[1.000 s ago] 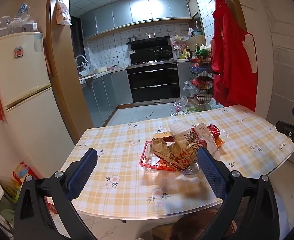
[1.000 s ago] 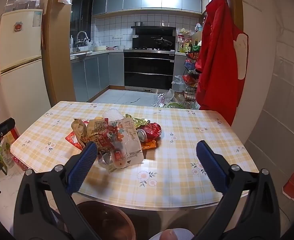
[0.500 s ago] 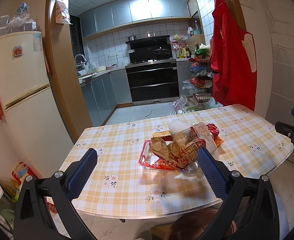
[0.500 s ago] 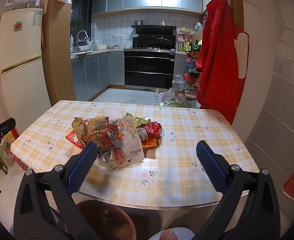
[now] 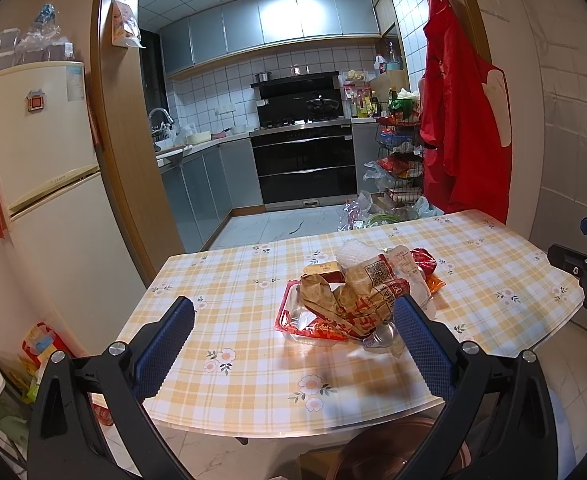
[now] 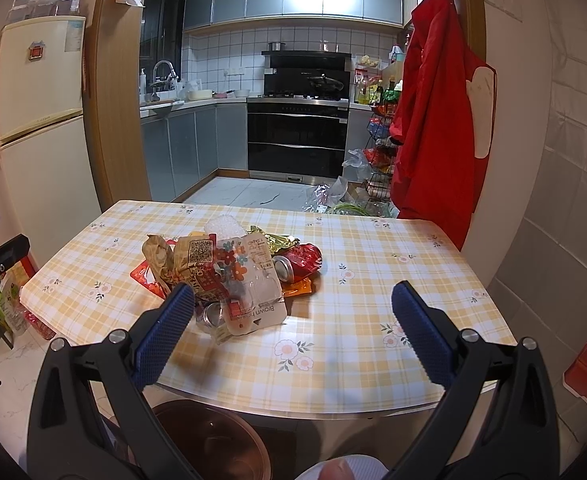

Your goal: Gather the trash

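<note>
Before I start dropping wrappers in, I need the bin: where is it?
The brown bin sits on the floor under the table's near edge, low in the right wrist view, below the trash pile and beside the right gripper's left finger.

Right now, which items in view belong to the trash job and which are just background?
Job:
- crumpled brown paper bag
- clear plastic pouch with flower print
- crushed red drink can
- round brown bin under the table edge

Background:
- red apron on the wall
- cream fridge
- black oven
</note>
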A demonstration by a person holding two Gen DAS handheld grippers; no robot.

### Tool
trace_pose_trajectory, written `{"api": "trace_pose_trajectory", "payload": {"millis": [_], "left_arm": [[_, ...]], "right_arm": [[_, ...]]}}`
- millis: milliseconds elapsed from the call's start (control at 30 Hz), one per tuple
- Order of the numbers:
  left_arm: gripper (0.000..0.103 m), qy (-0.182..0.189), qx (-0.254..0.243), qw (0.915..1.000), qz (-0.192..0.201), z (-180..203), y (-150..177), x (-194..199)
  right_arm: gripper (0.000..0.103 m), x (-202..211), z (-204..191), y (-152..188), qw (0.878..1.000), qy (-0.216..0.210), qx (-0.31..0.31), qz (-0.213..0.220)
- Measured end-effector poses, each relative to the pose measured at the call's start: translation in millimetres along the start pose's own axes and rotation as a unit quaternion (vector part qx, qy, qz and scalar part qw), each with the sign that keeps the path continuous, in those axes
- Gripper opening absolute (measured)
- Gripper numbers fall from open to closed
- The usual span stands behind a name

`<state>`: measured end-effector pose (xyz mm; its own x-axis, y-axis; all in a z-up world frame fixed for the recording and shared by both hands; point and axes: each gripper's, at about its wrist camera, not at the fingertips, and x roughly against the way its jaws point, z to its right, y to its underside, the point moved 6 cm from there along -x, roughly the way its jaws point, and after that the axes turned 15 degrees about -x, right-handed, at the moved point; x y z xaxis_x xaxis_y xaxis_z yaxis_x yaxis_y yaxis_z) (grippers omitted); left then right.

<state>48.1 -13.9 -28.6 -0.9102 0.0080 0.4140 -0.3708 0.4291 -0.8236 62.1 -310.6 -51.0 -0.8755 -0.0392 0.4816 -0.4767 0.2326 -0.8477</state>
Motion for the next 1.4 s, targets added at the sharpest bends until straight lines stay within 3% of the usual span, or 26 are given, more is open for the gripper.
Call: {"api": "trace_pose_trajectory", "payload": {"millis": [1133,1400], "left_arm": [[0.098,0.0,0.0,1.0,-0.002,2,2,-2],[0.098,0.037,0.017,0.9991,-0.014,13,15,-15]], "right_arm": [[0.097,-2,3,4,1.0,0.002,0.001,-0.004],[0.097,-18,16,10,1.0,0.012,-0.017,-0.016]]}}
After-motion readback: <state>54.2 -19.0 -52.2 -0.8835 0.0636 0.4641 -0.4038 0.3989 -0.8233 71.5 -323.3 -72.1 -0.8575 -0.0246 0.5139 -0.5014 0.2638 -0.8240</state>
